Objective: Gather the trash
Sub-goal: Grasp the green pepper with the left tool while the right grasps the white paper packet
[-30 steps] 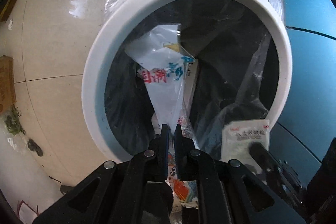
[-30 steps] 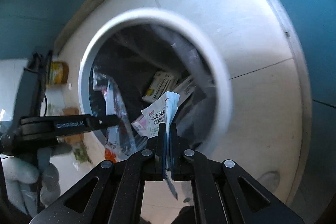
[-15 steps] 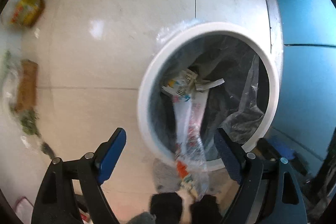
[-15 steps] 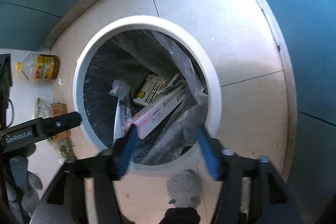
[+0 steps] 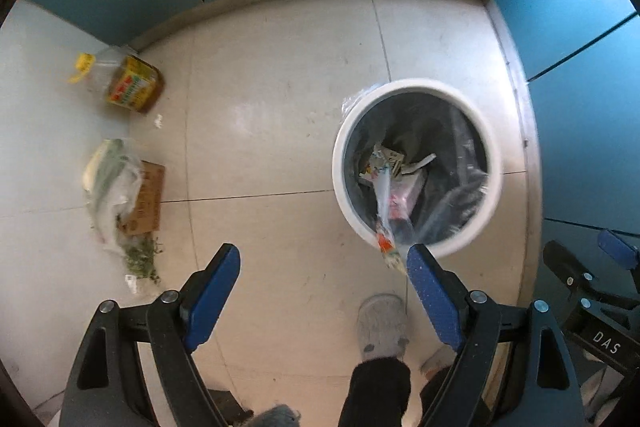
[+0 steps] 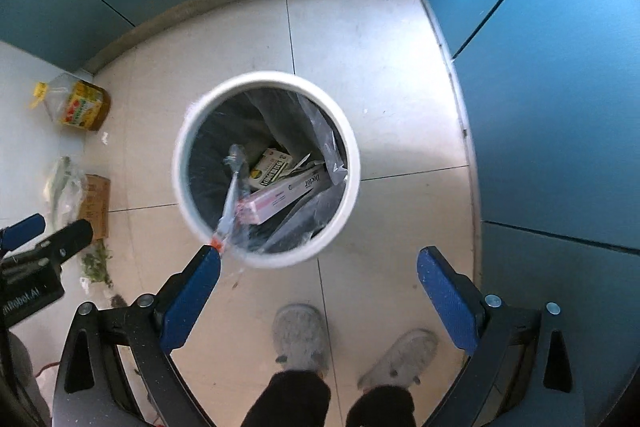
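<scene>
A white round bin (image 5: 340,163) with a dark liner stands on the tiled floor by the blue wall. In it lie a pink box (image 6: 280,199), a yellow-and-black carton (image 6: 272,167) and paper scraps. A clear printed wrapper (image 5: 386,223) leans up out of the bin and droops over its near rim (image 6: 180,167). My left gripper (image 5: 322,259) hangs high above the floor, left of the bin, open and empty. My right gripper (image 6: 320,259) is over the bin's near edge, its jaws opening, with nothing between them.
On the floor at the left lie an oil bottle (image 5: 128,87), a plastic bag of greens (image 5: 112,187) and a small cardboard box (image 5: 148,199). A person's grey slippers (image 6: 300,331) stand just below the bin. Blue panels close off the back and right.
Both grippers let go of their wrappers into the bin, opened wide and rose well above it. The bin now looks much smaller, and the floor litter has come into view.
</scene>
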### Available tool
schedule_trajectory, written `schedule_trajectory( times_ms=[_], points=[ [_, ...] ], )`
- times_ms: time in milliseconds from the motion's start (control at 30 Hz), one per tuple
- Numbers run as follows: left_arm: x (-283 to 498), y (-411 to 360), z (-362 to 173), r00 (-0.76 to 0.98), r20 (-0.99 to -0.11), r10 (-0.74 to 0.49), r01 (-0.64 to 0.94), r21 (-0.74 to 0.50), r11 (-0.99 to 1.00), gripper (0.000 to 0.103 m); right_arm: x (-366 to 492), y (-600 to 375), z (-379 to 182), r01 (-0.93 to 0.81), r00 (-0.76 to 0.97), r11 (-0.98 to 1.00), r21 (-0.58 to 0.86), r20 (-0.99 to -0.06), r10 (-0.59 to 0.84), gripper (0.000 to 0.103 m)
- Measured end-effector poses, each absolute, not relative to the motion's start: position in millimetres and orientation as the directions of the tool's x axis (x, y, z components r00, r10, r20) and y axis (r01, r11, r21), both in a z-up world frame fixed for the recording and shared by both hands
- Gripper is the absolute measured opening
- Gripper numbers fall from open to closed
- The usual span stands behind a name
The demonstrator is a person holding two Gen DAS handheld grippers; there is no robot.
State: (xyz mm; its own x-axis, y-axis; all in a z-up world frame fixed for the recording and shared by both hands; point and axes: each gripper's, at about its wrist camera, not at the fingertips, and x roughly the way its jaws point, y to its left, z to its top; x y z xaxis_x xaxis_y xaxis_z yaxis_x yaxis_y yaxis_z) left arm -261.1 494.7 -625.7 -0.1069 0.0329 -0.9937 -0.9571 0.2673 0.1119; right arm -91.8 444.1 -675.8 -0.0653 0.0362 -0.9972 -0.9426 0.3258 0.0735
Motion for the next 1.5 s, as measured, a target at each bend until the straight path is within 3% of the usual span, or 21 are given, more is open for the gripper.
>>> schedule_trajectory(
  times_ms=[500,733,967,1133,1267,1400,1500],
  points=[
    [-248,413,-385,0.000,-0.984,0.181,-0.959,0.051,0.278,0.085,-82,369,-392,-0.944,-0.060,0.312,0.110,-0.984,0.168,0.100],
    [-253,378,-304,-0.007,-0.972,0.235,-0.963,0.070,0.261,0.085,-73,327,-294,-0.922,-0.113,0.335,0.195,-0.962,0.247,0.100],
    [-220,359,-240,0.031,-0.929,0.368,-0.956,0.079,0.282,0.085,-19,268,-208,-0.836,-0.151,0.440,0.328,-0.908,0.390,0.100],
    [-137,340,-229,0.093,-0.922,0.375,-0.904,0.080,0.421,0.085,62,197,-187,-0.726,0.006,0.626,0.283,-0.909,0.417,0.100],
    [-46,308,-239,0.146,-0.938,0.315,-0.825,0.059,0.561,0.085,160,95,-211,-0.497,0.155,0.850,0.175,-0.946,0.285,0.100],
    [48,270,-260,0.174,-0.957,0.232,-0.717,0.038,0.696,0.085,228,-7,-249,-0.261,0.169,0.961,0.090,-0.976,0.137,0.100],
    [97,244,-286,0.136,-0.971,0.197,-0.641,0.065,0.764,0.085,256,-64,-275,-0.124,0.138,0.987,0.099,-0.984,0.116,0.096]
  ],
)
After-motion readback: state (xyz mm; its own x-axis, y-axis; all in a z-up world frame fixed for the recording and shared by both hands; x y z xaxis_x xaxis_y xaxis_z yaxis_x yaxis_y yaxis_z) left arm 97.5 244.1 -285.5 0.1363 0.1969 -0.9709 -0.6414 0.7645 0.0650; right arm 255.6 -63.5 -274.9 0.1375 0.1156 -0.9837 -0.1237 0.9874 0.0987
